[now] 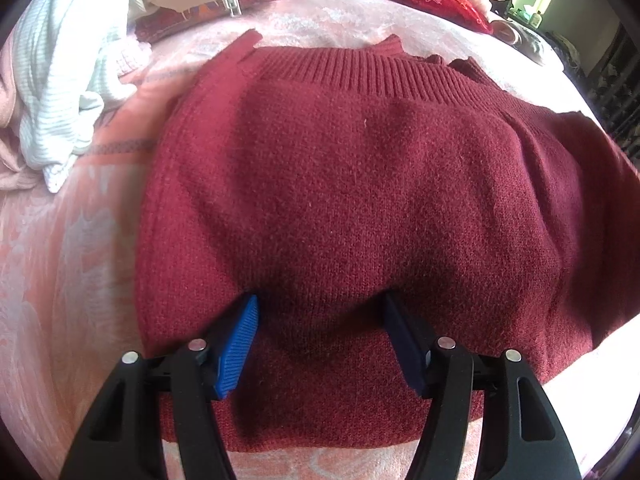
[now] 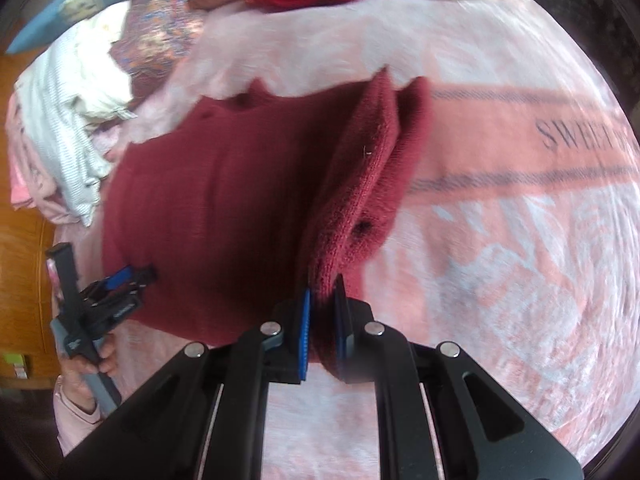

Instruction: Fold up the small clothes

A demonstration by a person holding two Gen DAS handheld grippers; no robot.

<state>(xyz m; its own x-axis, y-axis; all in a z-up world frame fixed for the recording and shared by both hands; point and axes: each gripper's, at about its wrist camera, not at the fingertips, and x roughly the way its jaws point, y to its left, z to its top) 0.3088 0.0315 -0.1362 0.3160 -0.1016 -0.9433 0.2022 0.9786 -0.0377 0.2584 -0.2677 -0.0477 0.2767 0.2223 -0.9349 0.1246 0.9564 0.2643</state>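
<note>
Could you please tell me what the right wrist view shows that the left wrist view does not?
Only the right wrist view shows the right gripper pinching a lifted sleeve, the person's hand holding the left tool, and lettering on the blanket. Only the left wrist view shows the ribbed hem and the left gripper open over the knit. Both show the maroon sweater and the white ribbed garment.

Bright daylight, soft shadows; fisheye-warped edges, right wrist view motion-blurred
</note>
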